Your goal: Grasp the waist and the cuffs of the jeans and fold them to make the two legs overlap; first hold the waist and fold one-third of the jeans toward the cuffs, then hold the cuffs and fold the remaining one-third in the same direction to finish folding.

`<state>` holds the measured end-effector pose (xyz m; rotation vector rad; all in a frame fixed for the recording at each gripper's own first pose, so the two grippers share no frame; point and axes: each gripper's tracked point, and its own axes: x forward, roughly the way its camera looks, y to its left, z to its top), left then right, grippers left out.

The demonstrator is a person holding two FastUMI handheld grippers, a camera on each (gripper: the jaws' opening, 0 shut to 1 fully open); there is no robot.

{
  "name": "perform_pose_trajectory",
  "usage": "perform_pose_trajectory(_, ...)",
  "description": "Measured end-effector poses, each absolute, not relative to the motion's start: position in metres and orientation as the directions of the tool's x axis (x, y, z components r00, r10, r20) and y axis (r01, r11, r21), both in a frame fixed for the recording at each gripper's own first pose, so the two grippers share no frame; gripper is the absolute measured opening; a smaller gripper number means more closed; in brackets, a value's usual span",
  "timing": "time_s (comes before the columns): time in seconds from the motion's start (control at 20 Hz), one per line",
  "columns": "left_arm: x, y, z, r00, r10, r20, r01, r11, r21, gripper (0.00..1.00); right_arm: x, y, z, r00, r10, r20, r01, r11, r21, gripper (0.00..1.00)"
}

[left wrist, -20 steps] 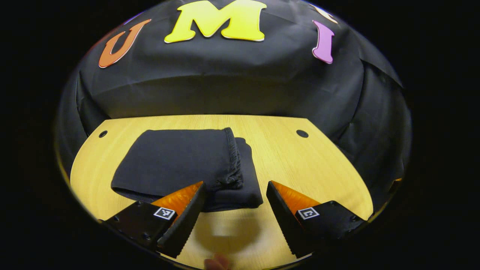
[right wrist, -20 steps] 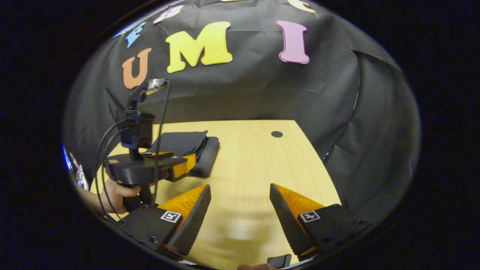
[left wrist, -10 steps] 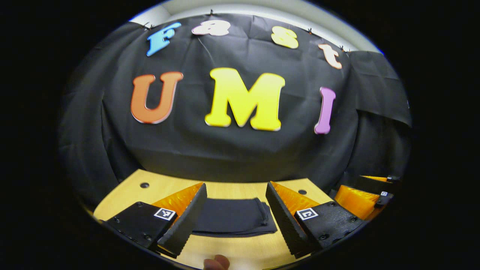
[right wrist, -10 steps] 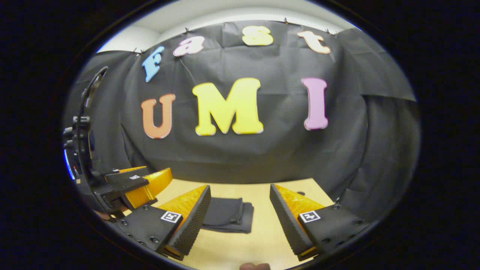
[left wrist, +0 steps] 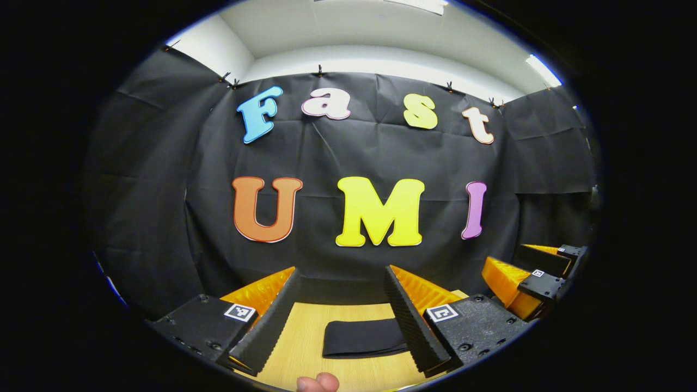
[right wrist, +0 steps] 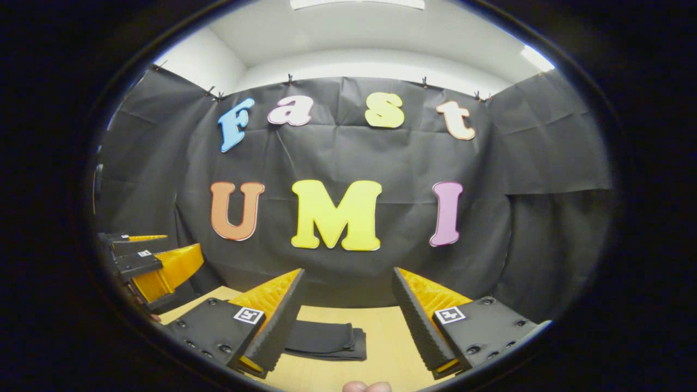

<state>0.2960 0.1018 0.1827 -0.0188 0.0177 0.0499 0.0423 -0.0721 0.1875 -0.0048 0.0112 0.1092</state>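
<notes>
- Looking through the left gripper view, the left gripper (left wrist: 340,316) is raised and points at the booth wall, with its fingers wide apart and nothing between them. I judge it is held so because the folding looks complete and no grip is needed.
- The jeans (left wrist: 362,338) lie as a flat dark folded packet on the wooden table (left wrist: 297,348), seen low between the two fingers, near the middle of the table and well apart from them.
- At the far right edge of this view the right gripper (left wrist: 536,275) shows, also lifted off the table; whether it is open I cannot tell from here.
- A fingertip (left wrist: 318,383) of the person shows at the bottom edge.
- In the right gripper view, the right gripper (right wrist: 348,318) has its fingers spread apart and empty, and is pointed at the wall too.
- The jeans (right wrist: 324,341) lie low and left of the middle, partly behind the left finger, touching only the table (right wrist: 381,337).
- At the left edge the left gripper (right wrist: 155,261) hangs above the table.
- The table is pale wood with a plain surface. Black cloth (right wrist: 544,163) closes the far side and both flanks, and above it are a white wall and ceiling (right wrist: 354,32) with lamps.
</notes>
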Motion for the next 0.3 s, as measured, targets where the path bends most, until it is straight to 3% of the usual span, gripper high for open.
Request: perform_pose_trajectory(0.3, 0.298, 0.104, 0.192, 0.996, 0.084, -0.008, -0.085, 0.995, -0.049, 0.98, 0.021, -0.070, 0.184, 0.992, 0.127, 0.011, -0.126, 0.992, -0.019, 0.98)
